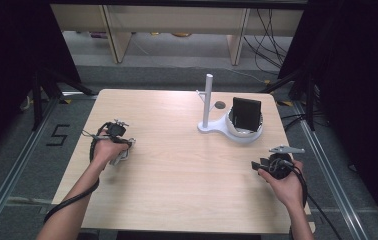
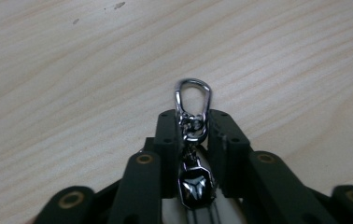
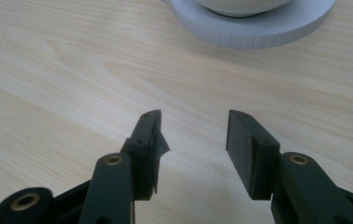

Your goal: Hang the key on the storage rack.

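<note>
Left gripper (image 2: pixel 192 130) is clamped on the keychain (image 2: pixel 192 140), its jaws pressed against the swivel and the dark glossy fob. The silver clasp (image 2: pixel 193 95) pokes out past the tips over the wooden table (image 2: pixel 72 70); the fob's lower end is cut off at the frame's bottom edge. From the high view the keychain is too small to make out inside the left gripper (image 1: pixel 122 145). Right gripper (image 3: pixel 193 140) holds its jaws apart, nothing between them, near the white stand (image 3: pixel 254 32), whose top is cropped.
</note>
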`<state>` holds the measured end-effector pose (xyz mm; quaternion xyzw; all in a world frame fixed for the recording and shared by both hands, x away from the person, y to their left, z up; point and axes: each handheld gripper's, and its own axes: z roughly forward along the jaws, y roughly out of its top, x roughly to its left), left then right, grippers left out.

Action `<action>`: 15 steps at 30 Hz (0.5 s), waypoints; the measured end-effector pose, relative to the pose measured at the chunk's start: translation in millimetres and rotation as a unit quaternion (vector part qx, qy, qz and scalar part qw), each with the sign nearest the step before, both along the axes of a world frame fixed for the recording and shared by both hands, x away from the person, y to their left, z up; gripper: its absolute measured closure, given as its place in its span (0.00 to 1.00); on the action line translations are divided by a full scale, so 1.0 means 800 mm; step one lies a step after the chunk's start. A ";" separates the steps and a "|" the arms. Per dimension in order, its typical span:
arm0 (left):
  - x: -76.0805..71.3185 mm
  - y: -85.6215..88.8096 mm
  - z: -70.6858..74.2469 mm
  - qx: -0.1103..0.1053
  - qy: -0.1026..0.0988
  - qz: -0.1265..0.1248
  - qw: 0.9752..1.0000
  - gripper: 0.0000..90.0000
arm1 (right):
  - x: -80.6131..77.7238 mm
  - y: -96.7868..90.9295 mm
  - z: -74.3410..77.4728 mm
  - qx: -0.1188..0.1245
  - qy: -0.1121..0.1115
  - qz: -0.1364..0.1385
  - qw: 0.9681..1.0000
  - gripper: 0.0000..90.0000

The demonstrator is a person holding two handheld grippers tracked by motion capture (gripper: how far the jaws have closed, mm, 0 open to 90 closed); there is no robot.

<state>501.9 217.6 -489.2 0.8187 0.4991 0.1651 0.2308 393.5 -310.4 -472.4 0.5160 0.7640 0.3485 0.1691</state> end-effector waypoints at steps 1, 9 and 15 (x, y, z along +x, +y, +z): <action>0.000 0.000 0.000 0.002 -0.001 -0.002 1.000 0.83 | 0.000 0.000 0.000 0.000 0.003 0.000 1.000 0.63; -0.005 0.001 -0.004 -0.002 -0.024 -0.015 1.000 0.84 | 0.000 0.002 -0.001 0.003 0.004 0.000 1.000 0.62; -0.016 0.002 -0.002 -0.010 -0.059 -0.019 0.998 0.84 | -0.001 0.002 0.000 -0.001 0.002 -0.002 1.000 0.62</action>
